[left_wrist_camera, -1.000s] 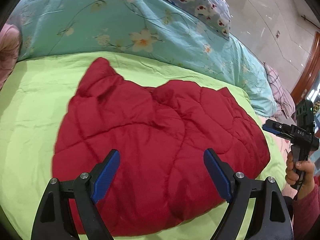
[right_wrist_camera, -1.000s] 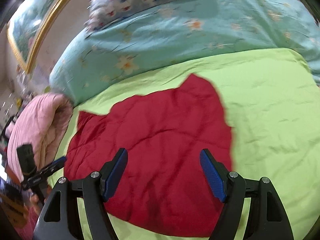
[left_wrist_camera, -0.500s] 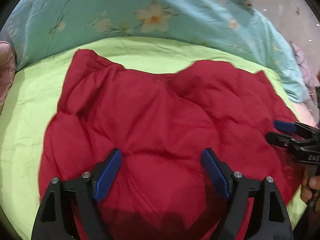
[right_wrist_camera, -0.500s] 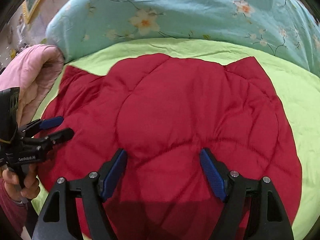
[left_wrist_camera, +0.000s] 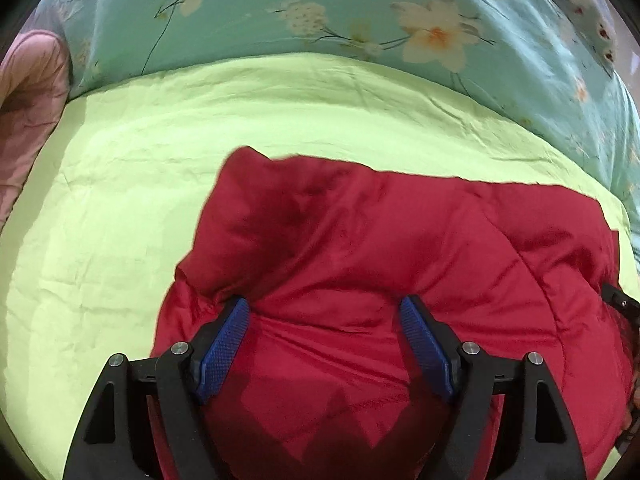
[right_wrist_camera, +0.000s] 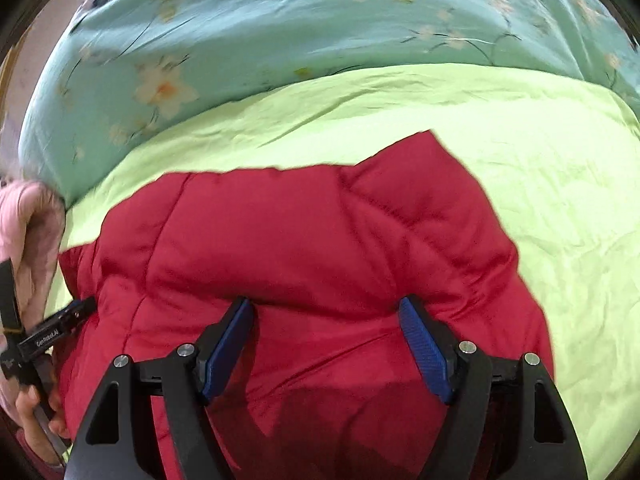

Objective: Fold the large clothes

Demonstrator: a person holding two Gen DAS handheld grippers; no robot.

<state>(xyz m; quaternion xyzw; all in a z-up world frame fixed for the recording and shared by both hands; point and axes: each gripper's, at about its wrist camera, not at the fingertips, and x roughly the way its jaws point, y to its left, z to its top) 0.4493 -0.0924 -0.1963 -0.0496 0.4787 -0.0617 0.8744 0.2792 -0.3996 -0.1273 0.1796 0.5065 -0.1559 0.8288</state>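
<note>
A red quilted padded garment (left_wrist_camera: 380,248) lies on the lime-green bed cover (left_wrist_camera: 200,128); it also shows in the right wrist view (right_wrist_camera: 280,240). My left gripper (left_wrist_camera: 325,312) is open, its blue pads pressed down into the garment's near part, with red fabric bulging between the fingers. My right gripper (right_wrist_camera: 326,312) is open too, pressed into the garment the same way. The left gripper's tip also shows at the garment's left edge in the right wrist view (right_wrist_camera: 72,314). The garment's near hem is hidden under both grippers.
A teal floral duvet (left_wrist_camera: 320,12) is heaped along the far side of the bed. A pink quilt (left_wrist_camera: 28,92) lies at the left. The lime-green cover (right_wrist_camera: 560,200) spreads beyond the garment to the right.
Both grippers have dropped lower and closer onto the garment. Its far edge now lies nearer, with more green cover showing beyond it. Both stay open.
</note>
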